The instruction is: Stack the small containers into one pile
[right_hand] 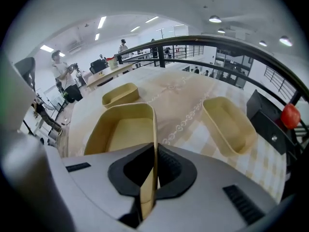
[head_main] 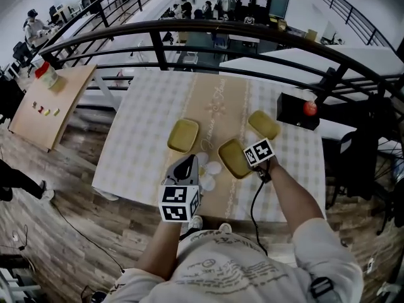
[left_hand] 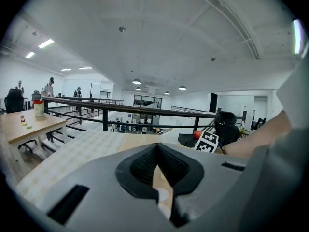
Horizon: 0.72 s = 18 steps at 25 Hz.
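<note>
Three shallow yellow containers lie on the checked table [head_main: 139, 150]: one left [head_main: 183, 135], one in the middle [head_main: 233, 158], one back right [head_main: 263, 124]. My right gripper [head_main: 252, 160] is at the middle container's right side. In the right gripper view its jaws [right_hand: 154, 151] are shut on the thin right wall of that container [right_hand: 123, 134], with the other two apart from it, one to the far left [right_hand: 119, 94] and one to the right [right_hand: 229, 124]. My left gripper [head_main: 191, 161] hovers near the table's front edge, shut and empty [left_hand: 155, 151], pointing across the table.
A black box [head_main: 297, 111] with a red ball [head_main: 309, 108] on it stands at the table's right edge. Small white round objects [head_main: 211, 174] lie beside my left gripper. A dark railing [head_main: 208, 30] runs behind the table. A wooden table [head_main: 50, 106] stands to the left.
</note>
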Motion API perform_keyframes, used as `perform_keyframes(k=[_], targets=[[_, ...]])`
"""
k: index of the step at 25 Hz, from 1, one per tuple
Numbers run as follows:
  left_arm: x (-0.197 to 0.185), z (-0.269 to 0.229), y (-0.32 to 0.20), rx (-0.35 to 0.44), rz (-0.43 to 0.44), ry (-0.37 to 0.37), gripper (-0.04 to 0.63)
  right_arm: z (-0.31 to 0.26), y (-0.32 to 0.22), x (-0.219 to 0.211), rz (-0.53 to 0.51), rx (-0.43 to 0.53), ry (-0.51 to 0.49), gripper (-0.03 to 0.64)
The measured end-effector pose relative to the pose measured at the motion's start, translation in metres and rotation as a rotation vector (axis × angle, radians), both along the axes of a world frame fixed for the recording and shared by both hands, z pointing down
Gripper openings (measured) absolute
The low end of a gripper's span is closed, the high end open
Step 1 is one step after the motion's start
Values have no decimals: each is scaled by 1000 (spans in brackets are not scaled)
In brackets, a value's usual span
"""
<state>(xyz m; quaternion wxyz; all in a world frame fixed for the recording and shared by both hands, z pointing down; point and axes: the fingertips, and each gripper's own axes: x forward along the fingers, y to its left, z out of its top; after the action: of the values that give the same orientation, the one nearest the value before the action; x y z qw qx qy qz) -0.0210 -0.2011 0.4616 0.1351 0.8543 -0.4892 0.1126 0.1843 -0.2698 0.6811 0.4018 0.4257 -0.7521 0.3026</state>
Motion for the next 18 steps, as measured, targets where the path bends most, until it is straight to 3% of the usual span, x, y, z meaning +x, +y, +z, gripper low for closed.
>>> perform_keyframes(k=[4,9,14,18], targets=[[-9,-2,0,3,-22,0,6,-15,-15,-12,-115,61,12,4],[-23,2,1,-4,-60,-1,6,-27,-22,-41,-347,119,8,4],[-37,6,3,-12,-107,-6,6,-26,-20,-65,-600,101,67,3],[-51,8,6,-18,-156,-8,6,-19,-15,-81,-729,80,81,3]])
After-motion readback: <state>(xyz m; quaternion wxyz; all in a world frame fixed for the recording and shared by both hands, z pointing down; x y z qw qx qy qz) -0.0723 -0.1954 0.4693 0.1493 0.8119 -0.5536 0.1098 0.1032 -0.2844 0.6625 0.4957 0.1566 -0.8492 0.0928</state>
